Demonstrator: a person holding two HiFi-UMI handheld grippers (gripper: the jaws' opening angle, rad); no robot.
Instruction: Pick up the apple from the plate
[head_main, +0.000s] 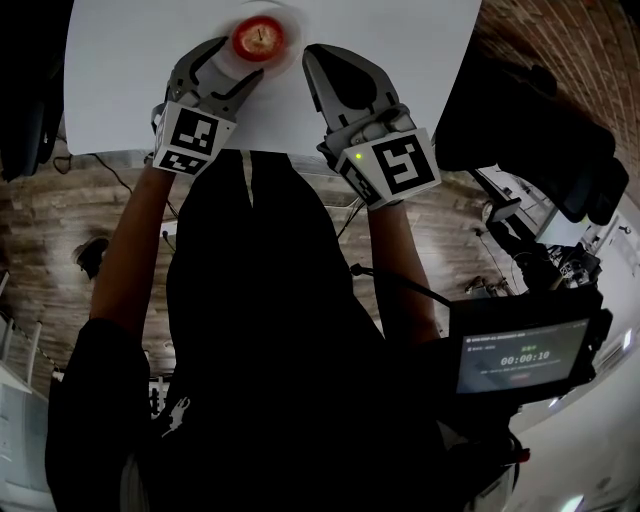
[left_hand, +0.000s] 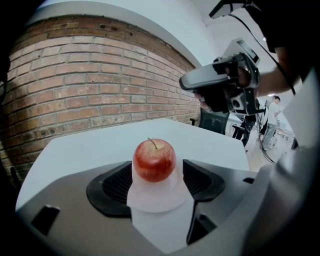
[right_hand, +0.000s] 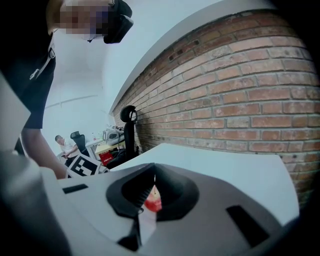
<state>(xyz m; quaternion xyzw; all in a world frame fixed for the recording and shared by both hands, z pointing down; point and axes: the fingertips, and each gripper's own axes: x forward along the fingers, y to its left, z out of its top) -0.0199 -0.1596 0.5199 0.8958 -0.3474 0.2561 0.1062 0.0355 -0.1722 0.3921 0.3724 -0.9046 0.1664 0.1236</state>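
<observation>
Where my head camera looks down: apple (head_main: 259, 38) sits on a pale plate (head_main: 289, 45) on the far part of the white tabletop (head_main: 130, 90); my left tongs (head_main: 240, 60) reach it with jaws spread either side; my right tongs (head_main: 312, 55) hang just beside, clear of the fruit; the plate's outline is hard to trace from up here.
Left gripper view: jaws wide, pads apart from the apple's flanks, nothing gripped yet; only this view shows the gap on each side and the plate lip lying between my jaws.
Left-side risk: if I close off-centre, one pad lands first and I judge the round fruit would roll or skid off the plate; if I come in too low, a pad could catch the plate lip and drag it.
Right gripper view: jaws drawn together, empty; the apple shows only through the slit behind the tips; only here does the left tongs' marker cube (right_hand: 82, 166) show side-on.
Right-side risk: it sits so near that it could be knocked as the apple lifts.
</observation>
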